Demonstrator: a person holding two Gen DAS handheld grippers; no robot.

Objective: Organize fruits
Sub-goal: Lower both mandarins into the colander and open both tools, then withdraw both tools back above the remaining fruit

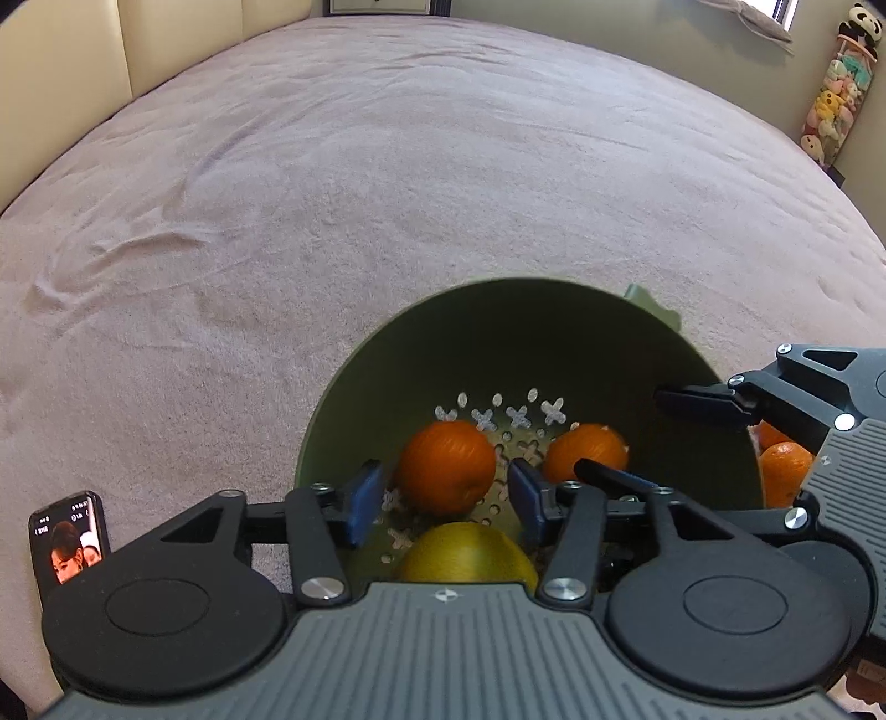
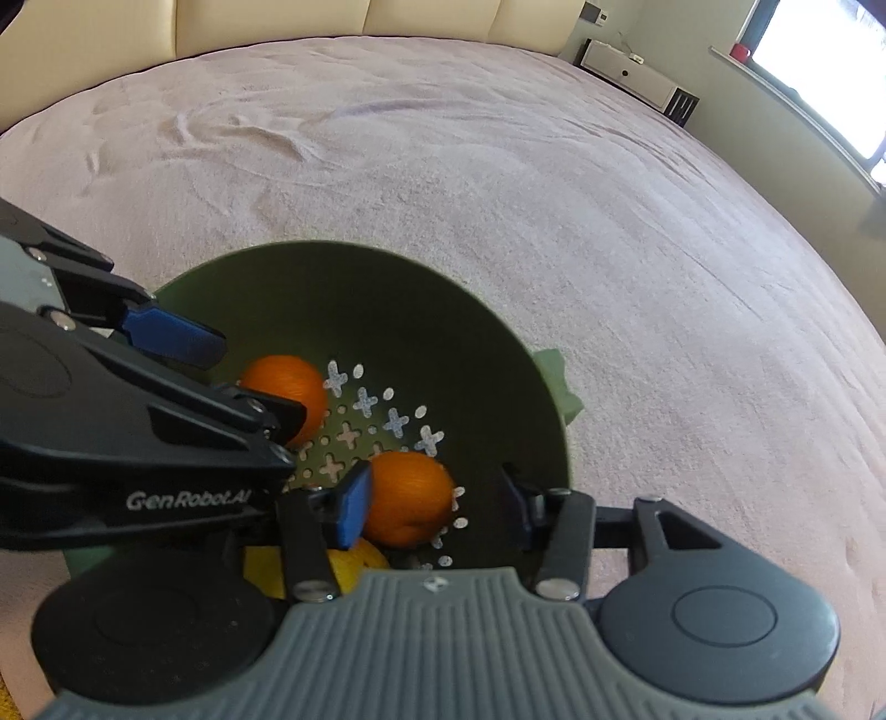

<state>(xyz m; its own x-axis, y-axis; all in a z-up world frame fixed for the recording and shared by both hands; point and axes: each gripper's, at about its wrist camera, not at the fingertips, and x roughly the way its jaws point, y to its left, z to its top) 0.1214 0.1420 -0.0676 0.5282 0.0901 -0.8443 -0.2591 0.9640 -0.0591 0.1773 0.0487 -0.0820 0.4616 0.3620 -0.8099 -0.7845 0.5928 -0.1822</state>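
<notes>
A green perforated bowl (image 1: 554, 327) sits on the pink bedspread; it also shows in the right wrist view (image 2: 498, 354). Inside lie two oranges (image 1: 447, 466) (image 1: 586, 451) and a yellow fruit (image 1: 468, 554). My left gripper (image 1: 443, 498) is open above the bowl, its fingers either side of the left orange without touching it. My right gripper (image 2: 434, 501) is open over the bowl, its jaws around the right orange (image 2: 408, 497), not closed on it. The other orange (image 2: 288, 396) lies behind, and the yellow fruit (image 2: 354, 565) is partly hidden. More oranges (image 1: 783, 471) lie outside the bowl, right.
A phone (image 1: 69, 540) with a lit screen lies on the bedspread (image 1: 387, 194) at the left. A cream headboard (image 2: 360, 22) is behind. Stuffed toys (image 1: 836, 105) hang at the far right; a white cabinet (image 2: 631, 75) stands by the window.
</notes>
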